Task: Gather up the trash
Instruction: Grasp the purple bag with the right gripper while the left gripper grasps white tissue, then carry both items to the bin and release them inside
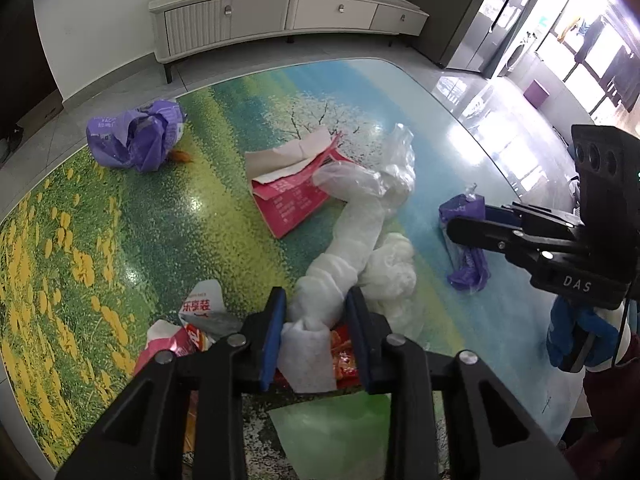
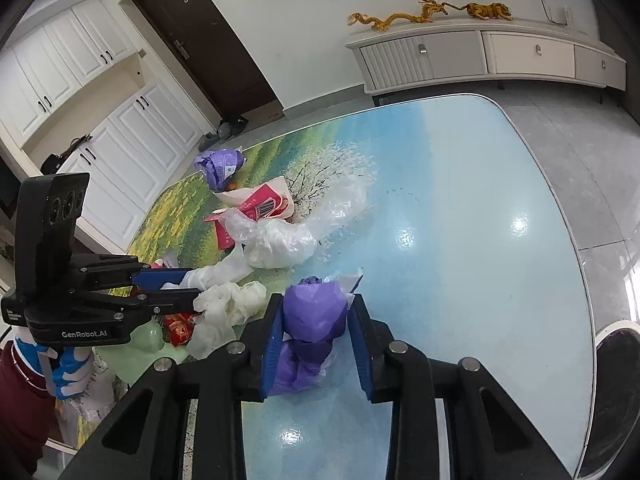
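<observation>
Between your left fingers: the white tissue wad sits between the left gripper pads, which press its sides, jaws partly closed.
Right tongs: your right gripper stands narrowed around the purple wrapper; the left pad touches it, the right pad looks just apart.
Table: both lie on the landscape-print table, at its near edge.
Nearby trash: pink carton, clear plastic bag, red snack packet.
Far corner: another purple bag.
</observation>
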The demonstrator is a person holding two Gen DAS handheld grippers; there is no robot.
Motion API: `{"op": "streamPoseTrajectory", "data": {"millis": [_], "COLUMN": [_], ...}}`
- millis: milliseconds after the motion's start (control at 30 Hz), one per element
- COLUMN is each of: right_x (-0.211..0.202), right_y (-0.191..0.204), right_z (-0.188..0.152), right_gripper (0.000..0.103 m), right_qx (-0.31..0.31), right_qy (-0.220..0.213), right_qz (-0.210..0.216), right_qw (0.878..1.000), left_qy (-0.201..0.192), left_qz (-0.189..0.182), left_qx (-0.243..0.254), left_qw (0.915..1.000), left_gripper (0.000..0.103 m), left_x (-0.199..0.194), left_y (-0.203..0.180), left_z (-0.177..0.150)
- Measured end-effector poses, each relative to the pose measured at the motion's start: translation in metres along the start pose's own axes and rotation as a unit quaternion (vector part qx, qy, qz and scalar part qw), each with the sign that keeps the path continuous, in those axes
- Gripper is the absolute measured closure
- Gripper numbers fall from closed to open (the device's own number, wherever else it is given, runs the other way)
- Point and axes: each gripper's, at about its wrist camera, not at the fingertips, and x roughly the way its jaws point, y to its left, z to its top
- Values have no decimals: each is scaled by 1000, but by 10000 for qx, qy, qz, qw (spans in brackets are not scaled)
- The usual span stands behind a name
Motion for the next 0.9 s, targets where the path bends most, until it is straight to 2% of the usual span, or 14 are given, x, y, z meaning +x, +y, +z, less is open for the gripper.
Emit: {"op": "streamPoseTrajectory", "data": {"millis": [200, 567, 733, 900], "right_x": [-28, -114, -159, -207], "right_y": [5, 2, -19, -51], "right_z": [-7, -38, -58, -80], "right_gripper": [76, 76, 76, 76], "right_qx": [-79, -113, 90, 354], "right_qy": [-243, -772, -1064, -1349], "right_qz": [-4, -191, -426, -777], "right_qw": [9997, 9968, 9934, 9872], "left_qy": [-337, -1164, -1338, -1404], "left_qz": [55, 169, 134, -93], "left_qx": [12, -281, -223, -12], "left_qw": [9994, 9927, 9907, 9901], "left_gripper": [81, 82, 82, 82], "left_x": [-20, -101, -127, -133], "left_y": [-9, -19, -48, -97], "left_z": [-7, -26, -26, -19]}}
